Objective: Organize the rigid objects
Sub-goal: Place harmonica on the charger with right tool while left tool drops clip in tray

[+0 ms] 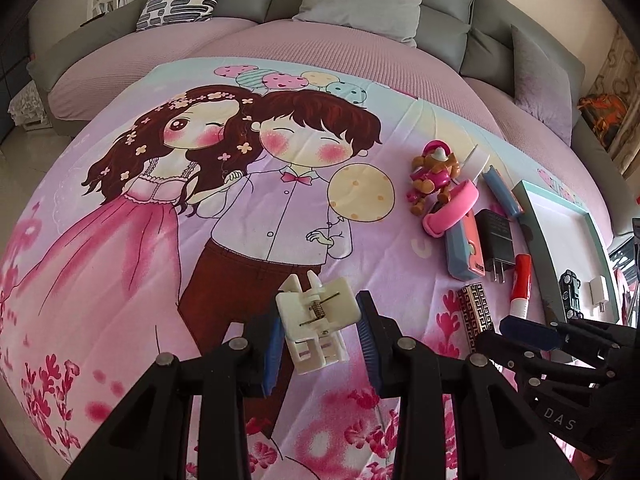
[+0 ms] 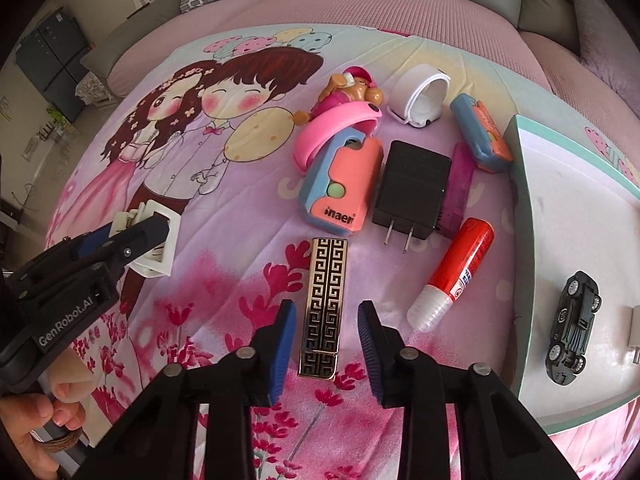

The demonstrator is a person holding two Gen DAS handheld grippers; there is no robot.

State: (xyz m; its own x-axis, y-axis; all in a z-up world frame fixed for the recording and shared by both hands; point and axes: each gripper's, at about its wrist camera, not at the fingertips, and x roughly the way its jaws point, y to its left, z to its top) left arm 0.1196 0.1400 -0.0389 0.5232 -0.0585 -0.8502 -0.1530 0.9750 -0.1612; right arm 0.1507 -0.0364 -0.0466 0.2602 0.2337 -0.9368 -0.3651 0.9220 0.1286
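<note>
Right now my left tongs [image 1: 320,338] sit around the white plastic clip [image 1: 314,320]; whether the pads actually pinch it I cannot tell. My right tongs [image 2: 326,344] stand wide apart, straddling the black-and-gold patterned case [image 2: 325,308] on the bedsheet [image 2: 224,280] without touching it. At 1 o'clock lies the red glue stick [image 2: 454,274]; at 3 o'clock, a black toy car [image 2: 574,332] rests in the white tray [image 2: 560,200].

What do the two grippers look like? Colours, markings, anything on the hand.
Both match: black plastic bodies with round silver pivot pins, and ribbed blue pads on the fingertips. The left gripper shows white "GenRobot.AI" lettering on its body in the right wrist view. The right gripper shows "DAS" in the left wrist view. The left hand is bare, no sleeve visible. No cables visible.
</note>
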